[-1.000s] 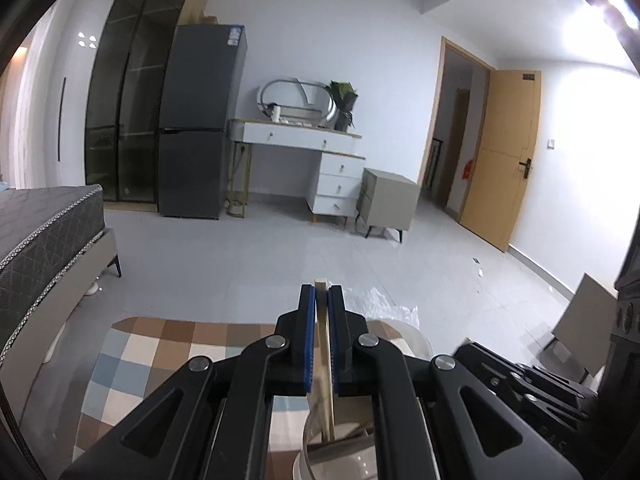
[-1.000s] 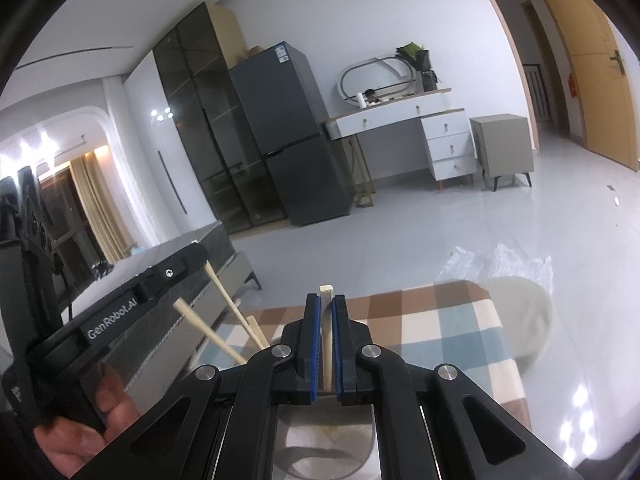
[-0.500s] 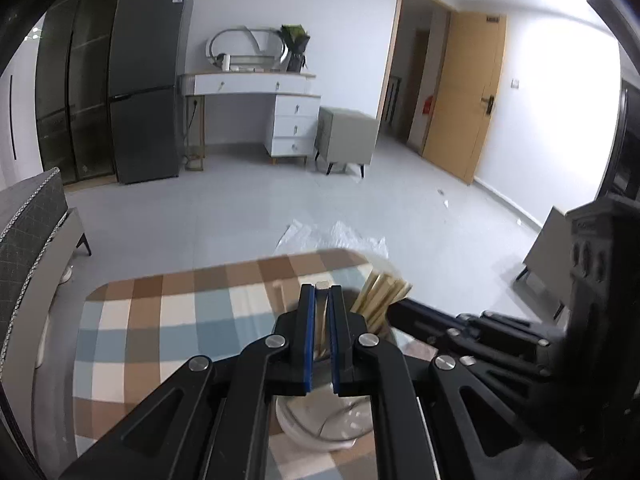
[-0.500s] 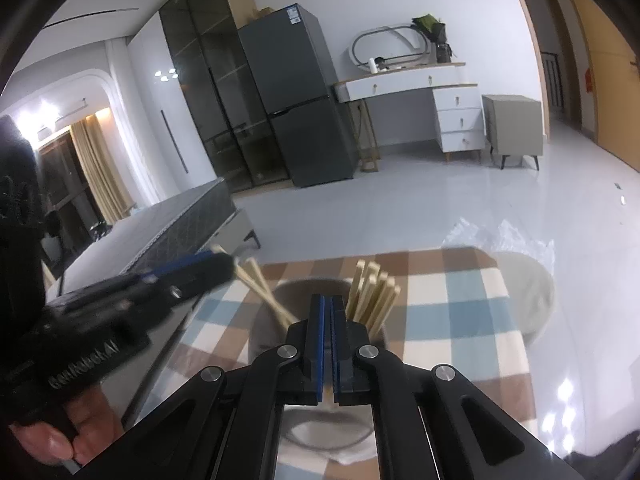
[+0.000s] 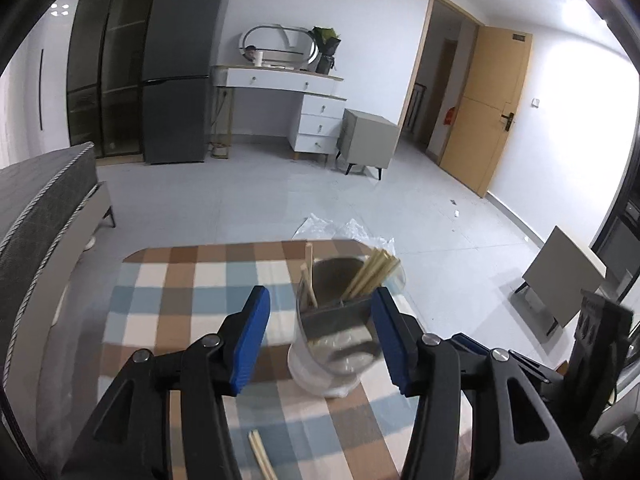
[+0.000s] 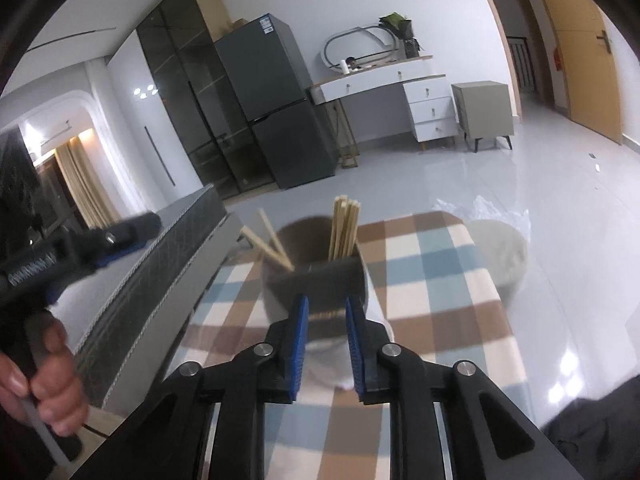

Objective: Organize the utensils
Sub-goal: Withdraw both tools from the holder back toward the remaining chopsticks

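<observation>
Blue pads line the left gripper [image 5: 320, 330], whose jaws are opening with nothing pinched between them; the utensil holder [image 5: 336, 336] stands on the table just ahead, seen in the gap between the pads but apart from both. That holder is a round cup with a dark upper part, a pale base and a divider across its mouth. A bundle of wooden chopsticks [image 5: 374, 274] leans in the compartment toward the right pad, and two or so loose chopsticks [image 5: 308, 276] stand in the compartment toward the left pad. One more pair of chopsticks [image 5: 262, 456] lies flat on the checked tablecloth [image 5: 192, 300] close under the left finger. The right gripper [image 6: 326, 338] is also opening and empty, pointing down at the near wall of the same holder, which sits just beyond its fingertips. From this side the bundle rises straight ahead above the pads, and the loose sticks splay off to the left. Further left, a hand [image 6: 44, 380] grips the handle of the other tool. A grey round stool [image 6: 504, 256] stands on the floor beyond the table's right edge.
</observation>
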